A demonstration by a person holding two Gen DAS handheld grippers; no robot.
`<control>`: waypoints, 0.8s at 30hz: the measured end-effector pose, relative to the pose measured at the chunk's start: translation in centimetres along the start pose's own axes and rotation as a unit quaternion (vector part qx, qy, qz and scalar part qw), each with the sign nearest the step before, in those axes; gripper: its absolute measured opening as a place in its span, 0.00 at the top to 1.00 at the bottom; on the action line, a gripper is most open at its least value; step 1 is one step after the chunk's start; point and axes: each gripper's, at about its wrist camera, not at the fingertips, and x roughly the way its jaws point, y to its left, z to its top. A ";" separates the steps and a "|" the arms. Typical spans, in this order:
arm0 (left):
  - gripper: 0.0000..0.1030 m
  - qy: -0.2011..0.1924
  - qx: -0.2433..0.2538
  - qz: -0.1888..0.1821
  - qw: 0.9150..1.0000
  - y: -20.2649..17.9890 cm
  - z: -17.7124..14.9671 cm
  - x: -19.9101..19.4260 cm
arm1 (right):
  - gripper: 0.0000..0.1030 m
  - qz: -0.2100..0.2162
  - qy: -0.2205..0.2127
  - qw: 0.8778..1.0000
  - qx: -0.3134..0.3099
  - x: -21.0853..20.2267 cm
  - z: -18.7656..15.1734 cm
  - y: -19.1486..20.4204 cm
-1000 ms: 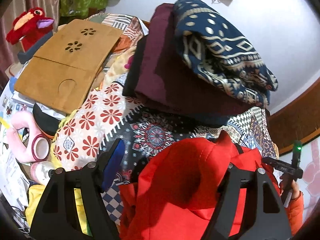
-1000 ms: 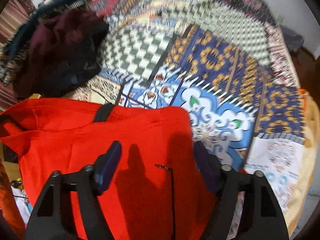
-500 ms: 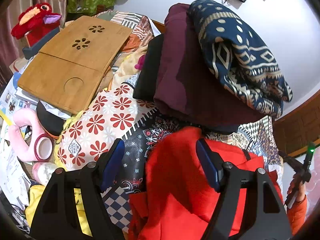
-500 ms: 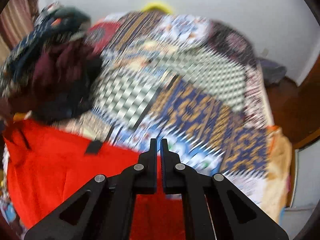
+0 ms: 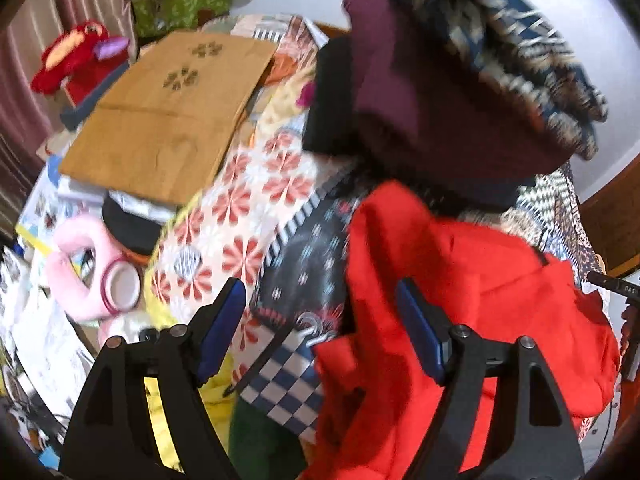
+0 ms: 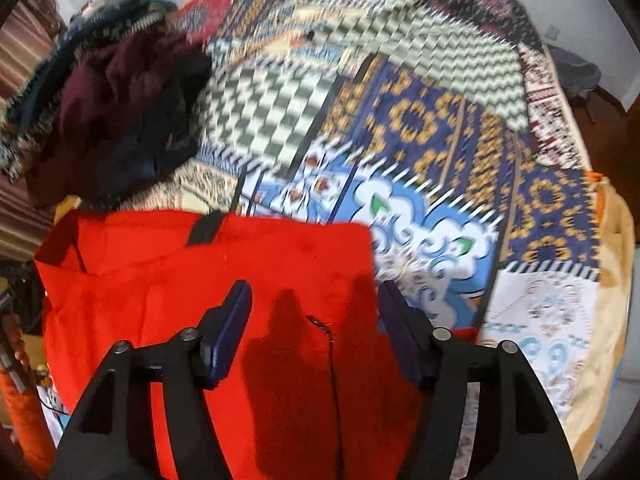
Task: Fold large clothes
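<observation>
A red garment lies spread on the patterned patchwork bedspread, with a black loop at its far edge. In the left wrist view the garment is bunched in folds at the bed's left side. My right gripper is open and empty above the garment's middle. My left gripper is open and empty, its right finger over the bunched red cloth, its left finger over the bedspread.
A stack of folded clothes, maroon under navy patterned, sits beyond the garment; it also shows in the right wrist view. A wooden lap tray, a pink pillow and a red plush toy lie left of the bed.
My right gripper was shut half a second ago and now stands open over the garment. My left gripper stays open and has drawn back a little from the red cloth.
</observation>
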 end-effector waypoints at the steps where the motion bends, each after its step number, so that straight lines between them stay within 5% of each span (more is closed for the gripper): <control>1: 0.26 0.011 -0.006 -0.003 1.000 0.4 -0.3 0.7 | 0.40 -0.002 0.013 1.000 0.004 0.9 0.1 -0.1; 5: 0.26 0.051 -0.009 0.004 0.999 1.1 -1.0 3.8 | 0.37 -0.015 0.019 0.999 0.030 3.2 -0.3 -0.7; 7: 0.26 0.065 -0.011 0.002 0.998 1.0 -1.3 5.1 | 0.44 -0.021 0.009 1.000 0.009 3.0 -0.4 -0.1; 9: 0.25 0.069 -0.011 -0.001 0.998 0.7 -1.2 5.9 | 0.82 -0.042 -0.002 0.999 -0.022 2.7 -0.8 1.0; 10: 0.23 0.070 -0.011 0.001 0.997 0.4 -1.0 6.4 | 0.86 -0.043 -0.008 0.999 -0.032 2.4 -1.1 1.4; 17: 0.17 0.065 0.006 0.021 0.998 -1.0 -0.5 7.2 | 0.90 -0.098 -0.086 0.989 -0.075 -0.8 -1.7 3.6; 24: 0.12 0.048 0.022 0.040 0.998 -0.8 -1.3 7.3 | 0.90 -0.126 -0.123 0.984 0.012 -2.9 1.5 -1.3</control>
